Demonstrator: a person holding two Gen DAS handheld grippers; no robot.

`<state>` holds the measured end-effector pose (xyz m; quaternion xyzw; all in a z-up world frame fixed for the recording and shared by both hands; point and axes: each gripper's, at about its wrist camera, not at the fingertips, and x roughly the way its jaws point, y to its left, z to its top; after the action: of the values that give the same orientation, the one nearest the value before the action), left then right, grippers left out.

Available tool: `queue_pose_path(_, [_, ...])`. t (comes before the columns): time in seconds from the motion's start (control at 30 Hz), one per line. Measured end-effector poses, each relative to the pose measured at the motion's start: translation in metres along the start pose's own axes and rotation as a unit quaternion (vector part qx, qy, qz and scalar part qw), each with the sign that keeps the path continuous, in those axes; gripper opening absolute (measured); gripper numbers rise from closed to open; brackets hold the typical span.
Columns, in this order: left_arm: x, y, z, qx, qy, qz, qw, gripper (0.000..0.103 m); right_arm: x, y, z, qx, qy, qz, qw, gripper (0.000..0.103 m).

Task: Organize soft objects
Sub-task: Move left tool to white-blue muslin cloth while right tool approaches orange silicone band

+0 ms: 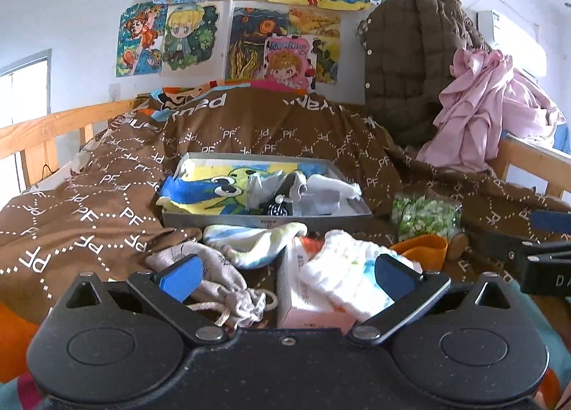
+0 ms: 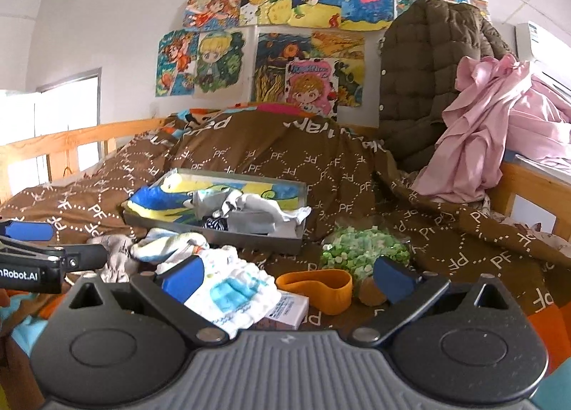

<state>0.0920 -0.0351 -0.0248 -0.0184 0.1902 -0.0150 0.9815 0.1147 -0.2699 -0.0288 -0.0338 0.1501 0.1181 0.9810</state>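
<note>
A shallow grey box (image 1: 264, 222) (image 2: 249, 240) lies on the brown bedspread, holding a yellow-and-blue cartoon towel (image 1: 207, 188) (image 2: 160, 203) and grey and white cloths. In front of it are a blue-green striped cloth (image 1: 249, 238) (image 2: 167, 244), a beige drawstring pouch (image 1: 214, 281), a white patterned cloth (image 1: 353, 267) (image 2: 232, 285) draped over a small white pack (image 1: 307, 303) (image 2: 287, 308), and an orange band (image 2: 317, 285) (image 1: 424, 245). My left gripper (image 1: 287, 278) is open over the pouch and pack. My right gripper (image 2: 288, 279) is open over the white cloth and band.
A bag of green pieces (image 2: 360, 249) (image 1: 424, 217) and a small brown round object (image 2: 371, 290) sit to the right. A brown quilted jacket (image 1: 410, 60) and pink cloth (image 1: 478, 106) hang over the wooden rail (image 1: 528, 156). Drawings cover the wall behind the bed.
</note>
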Motion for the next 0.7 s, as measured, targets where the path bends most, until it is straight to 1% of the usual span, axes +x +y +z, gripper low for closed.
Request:
queue_pose_path(0.13, [0.002,0.004,-0.002,0.005,0.011,-0.006,0.9999,0.102,0.002,0.005,0.000,-0.012,0.008,0.006,1.000,0.103])
queue_pose_path(0.27, [0.005,0.008,-0.004,0.016,0.019,-0.003,0.9997,0.102,0.005,0.012,0.000,-0.027,0.015,0.018,0.999,0.103])
queue_pose_path(0.47, [0.011,0.015,-0.007,0.006,0.028,0.004,0.9996,0.102,0.012,0.018,-0.001,-0.038,0.029,0.032,0.998,0.103])
queue_pose_path(0.7, [0.017,0.013,-0.011,0.021,0.028,-0.003,0.9994,0.102,0.019,0.021,-0.003,-0.046,0.052,0.035,0.997,0.103])
